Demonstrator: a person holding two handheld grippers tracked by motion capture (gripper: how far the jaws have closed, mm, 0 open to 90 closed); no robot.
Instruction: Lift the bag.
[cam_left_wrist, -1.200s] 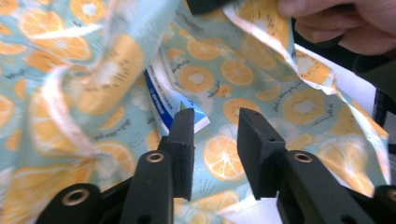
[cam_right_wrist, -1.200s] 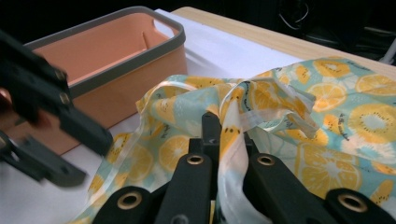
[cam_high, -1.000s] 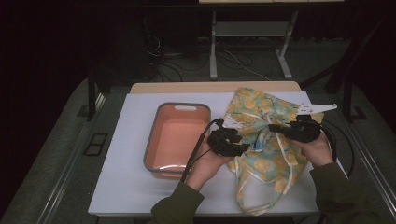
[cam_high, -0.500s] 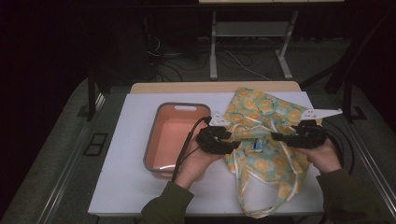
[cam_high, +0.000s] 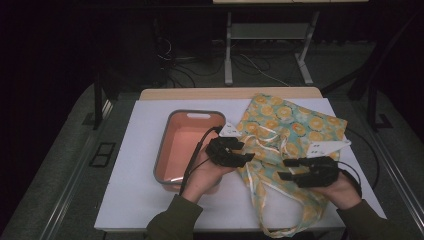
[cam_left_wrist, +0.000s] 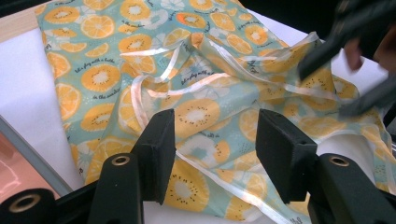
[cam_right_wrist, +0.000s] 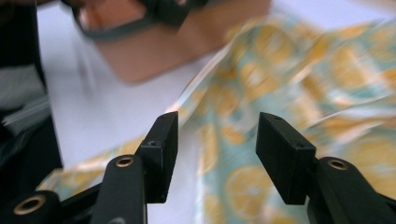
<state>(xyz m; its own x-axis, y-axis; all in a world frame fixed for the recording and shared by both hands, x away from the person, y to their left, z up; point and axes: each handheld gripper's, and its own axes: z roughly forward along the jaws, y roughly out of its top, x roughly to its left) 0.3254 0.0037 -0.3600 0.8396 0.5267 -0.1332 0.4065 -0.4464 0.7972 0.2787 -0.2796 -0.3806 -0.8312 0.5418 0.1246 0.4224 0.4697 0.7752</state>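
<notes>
The orange-print bag (cam_high: 285, 145) is spread crumpled on the right part of the white table (cam_high: 135, 200), not yet gripped. The left gripper (cam_high: 248, 158) and the right gripper (cam_high: 283, 169) are held over it with jaws apart and empty. The pink tub (cam_high: 165, 150) stands just left; loose ribbon handles (cam_left_wrist: 140, 88) may be caught.

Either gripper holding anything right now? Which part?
Nothing held. Left gripper and right gripper both have open jaws above the orange-slice-print fabric bag.
</notes>
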